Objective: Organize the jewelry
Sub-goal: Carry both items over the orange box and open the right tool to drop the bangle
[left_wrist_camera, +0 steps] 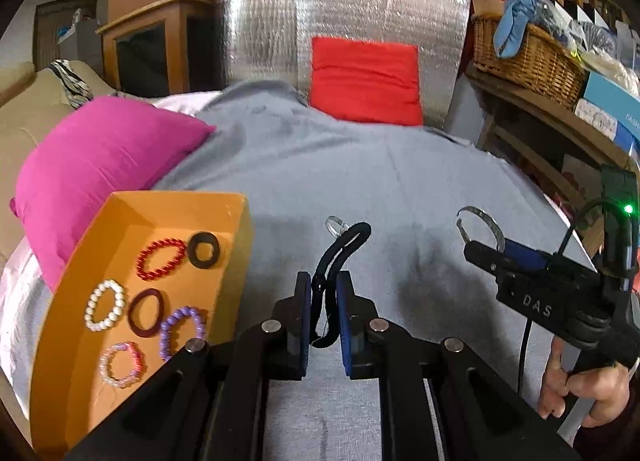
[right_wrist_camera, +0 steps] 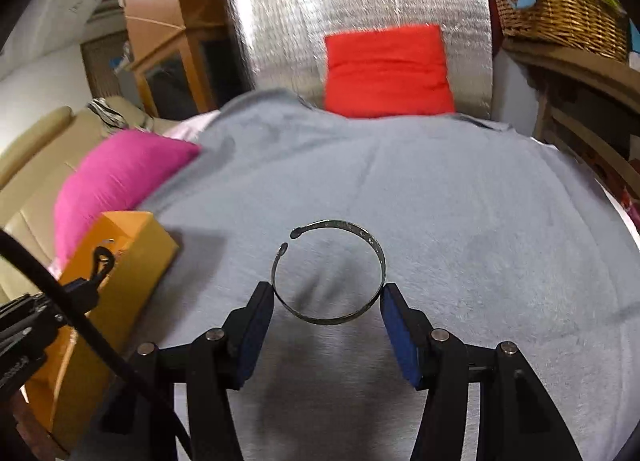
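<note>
My left gripper is shut on a black cord bracelet and holds it above the grey cloth, just right of the orange tray. The tray holds several bracelets: red beaded, black ring, white pearl, dark maroon, purple beaded, pink beaded. My right gripper is shut on a silver open cuff bangle, its pads touching both sides, held above the cloth. The bangle also shows in the left wrist view. A small clear ring shows behind the cord.
A grey cloth covers the bed. A pink pillow lies behind the tray. A red pillow leans on a silver foil panel. A wicker basket sits on wooden shelving at right.
</note>
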Demonstrator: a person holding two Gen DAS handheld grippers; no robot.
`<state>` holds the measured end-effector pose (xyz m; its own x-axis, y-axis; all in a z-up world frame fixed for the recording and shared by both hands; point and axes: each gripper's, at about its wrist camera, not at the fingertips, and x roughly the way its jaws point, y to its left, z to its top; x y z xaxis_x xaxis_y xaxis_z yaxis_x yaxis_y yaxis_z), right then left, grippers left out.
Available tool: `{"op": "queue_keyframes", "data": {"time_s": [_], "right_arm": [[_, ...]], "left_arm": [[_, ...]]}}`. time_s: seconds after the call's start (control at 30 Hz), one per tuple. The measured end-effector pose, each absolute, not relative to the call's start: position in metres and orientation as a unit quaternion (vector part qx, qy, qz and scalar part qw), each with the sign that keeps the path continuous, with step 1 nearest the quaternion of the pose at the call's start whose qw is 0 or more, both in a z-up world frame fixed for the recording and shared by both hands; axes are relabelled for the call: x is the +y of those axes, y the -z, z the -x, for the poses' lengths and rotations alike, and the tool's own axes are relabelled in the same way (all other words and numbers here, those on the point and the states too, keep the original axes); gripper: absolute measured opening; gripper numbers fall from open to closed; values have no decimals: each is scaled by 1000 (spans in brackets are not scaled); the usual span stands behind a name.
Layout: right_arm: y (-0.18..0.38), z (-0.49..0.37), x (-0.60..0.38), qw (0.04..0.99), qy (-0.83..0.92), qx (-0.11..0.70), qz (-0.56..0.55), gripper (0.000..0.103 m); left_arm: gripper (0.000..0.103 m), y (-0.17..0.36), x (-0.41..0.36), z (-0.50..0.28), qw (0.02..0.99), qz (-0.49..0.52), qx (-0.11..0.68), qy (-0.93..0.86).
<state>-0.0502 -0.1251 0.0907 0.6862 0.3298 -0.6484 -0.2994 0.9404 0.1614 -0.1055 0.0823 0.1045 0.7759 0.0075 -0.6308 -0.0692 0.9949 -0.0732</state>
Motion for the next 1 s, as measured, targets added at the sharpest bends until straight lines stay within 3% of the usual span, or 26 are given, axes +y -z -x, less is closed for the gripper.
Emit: {"op": "queue_keyframes", "data": {"time_s": [0.5,1.0], "right_arm": [[-124,102,-60,917,-256,306,-12,58],[-127,183,72,867,-384,308,76,58]], "left_arm": [[13,-129,138,155,953,57,279,-106],[13,-91,244,211,907,101,319,-257]]}}
